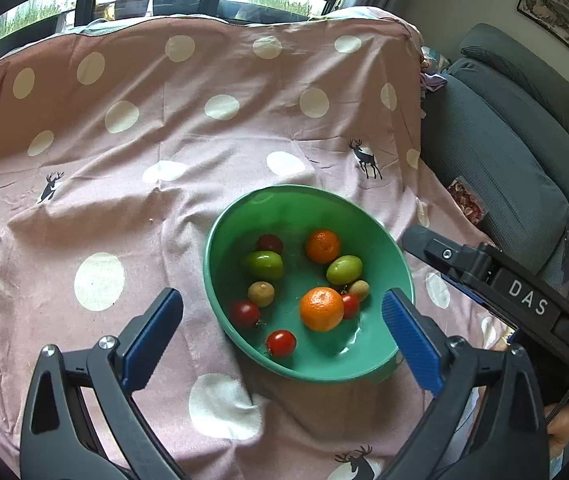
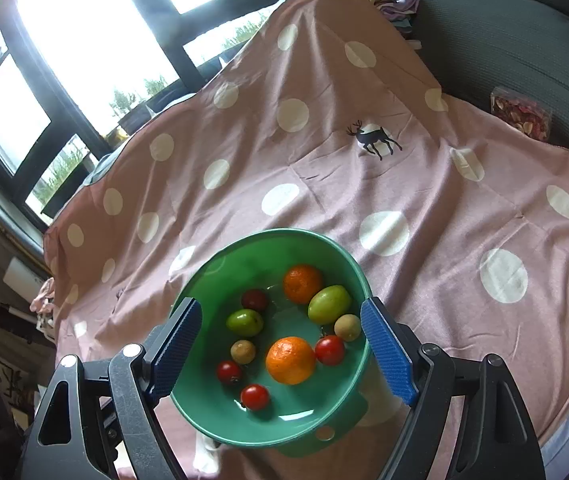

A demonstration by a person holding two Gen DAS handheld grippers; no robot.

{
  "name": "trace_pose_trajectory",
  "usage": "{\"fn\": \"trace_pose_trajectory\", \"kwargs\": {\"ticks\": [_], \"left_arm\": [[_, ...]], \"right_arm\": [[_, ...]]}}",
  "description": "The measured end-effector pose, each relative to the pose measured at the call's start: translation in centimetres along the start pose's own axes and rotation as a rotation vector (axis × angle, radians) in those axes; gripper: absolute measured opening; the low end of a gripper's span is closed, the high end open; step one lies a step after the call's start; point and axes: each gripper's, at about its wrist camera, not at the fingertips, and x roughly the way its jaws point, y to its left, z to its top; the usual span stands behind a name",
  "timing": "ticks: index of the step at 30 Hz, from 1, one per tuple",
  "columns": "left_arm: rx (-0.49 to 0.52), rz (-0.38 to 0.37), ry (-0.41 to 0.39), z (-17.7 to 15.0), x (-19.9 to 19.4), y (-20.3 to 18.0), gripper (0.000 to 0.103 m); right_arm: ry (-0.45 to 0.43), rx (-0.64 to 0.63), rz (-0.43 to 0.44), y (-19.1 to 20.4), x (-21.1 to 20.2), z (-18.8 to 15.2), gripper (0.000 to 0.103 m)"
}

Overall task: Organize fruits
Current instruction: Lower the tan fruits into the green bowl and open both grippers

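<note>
A green bowl (image 1: 284, 191) sits on the pink spotted cloth and holds all the fruit: two oranges (image 1: 321, 309), two green fruits (image 1: 344, 269), several red tomatoes (image 1: 281, 343) and two small brownish fruits (image 1: 261, 293). My left gripper (image 1: 280, 297) hangs open above the bowl's near side; one finger is over the cloth, the other over the right rim, and nothing is between the pads. In the right wrist view the bowl (image 2: 268, 234) lies below my right gripper (image 2: 280, 305), which is open and empty with its fingers (image 2: 384, 348) either side of the fruit (image 2: 290, 360).
The right gripper's black body (image 1: 524, 296) reaches in at the bowl's right, a hand (image 1: 562, 420) below it. A grey sofa (image 1: 504, 140) runs along the right, with a packet of dried pieces (image 2: 520, 114) at the cloth's edge. Windows stand behind the cloth (image 1: 164, 140).
</note>
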Motion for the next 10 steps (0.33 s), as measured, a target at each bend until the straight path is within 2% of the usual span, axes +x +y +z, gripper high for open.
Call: {"fn": "trace_pose_trajectory", "kwargs": {"ticks": [3, 10], "left_arm": [[0.015, 0.018, -0.024, -0.08, -0.33, -0.05, 0.100], [0.010, 0.012, -0.016, -0.16, -0.55, 0.18, 0.100]], "right_arm": [[0.002, -0.001, -0.005, 0.01, 0.05, 0.00, 0.082], [0.005, 0.008, -0.020, -0.23, 0.05, 0.05, 0.082]]}}
